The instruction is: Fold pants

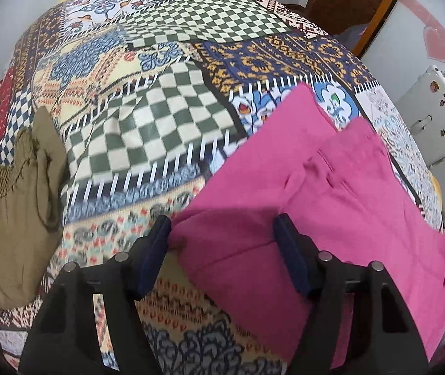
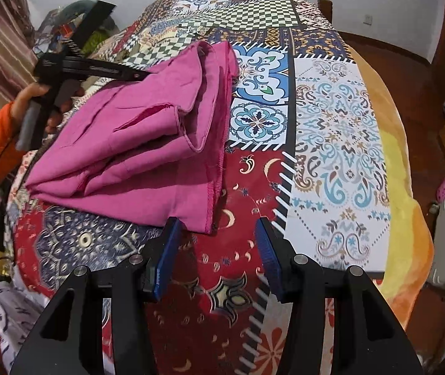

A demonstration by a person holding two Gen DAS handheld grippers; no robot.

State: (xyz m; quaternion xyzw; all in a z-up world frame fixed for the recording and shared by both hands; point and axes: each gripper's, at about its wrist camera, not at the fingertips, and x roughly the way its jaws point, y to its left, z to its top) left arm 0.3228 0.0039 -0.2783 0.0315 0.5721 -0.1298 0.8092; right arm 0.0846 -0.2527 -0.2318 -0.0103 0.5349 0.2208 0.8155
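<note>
The left gripper (image 1: 222, 234) points steeply down with its jaws apart, straddling the near corner of the pink pants (image 1: 316, 218); the fabric edge lies between the pads, but I cannot see them pressing on it. From that corner the pants run away up and to the right across the patchwork bedspread (image 1: 147, 131), a folded stack several layers thick whose long axis follows the same diagonal.

The right gripper (image 2: 219, 237) also has its jaws apart with nothing between them. It hovers over the red patch of the bedspread, and the stitched hem corner of the pants lies just beside its left finger, not inside the gap. In that view the left gripper shows at the far side of the stack, in a hand (image 2: 31, 93) with an orange sleeve. So each gripper sits at an opposite end of the bundle, the left one nearer to a grasp.

An olive garment (image 1: 12, 203) lies well apart at the left edge of the bed. No containers are visible.
</note>
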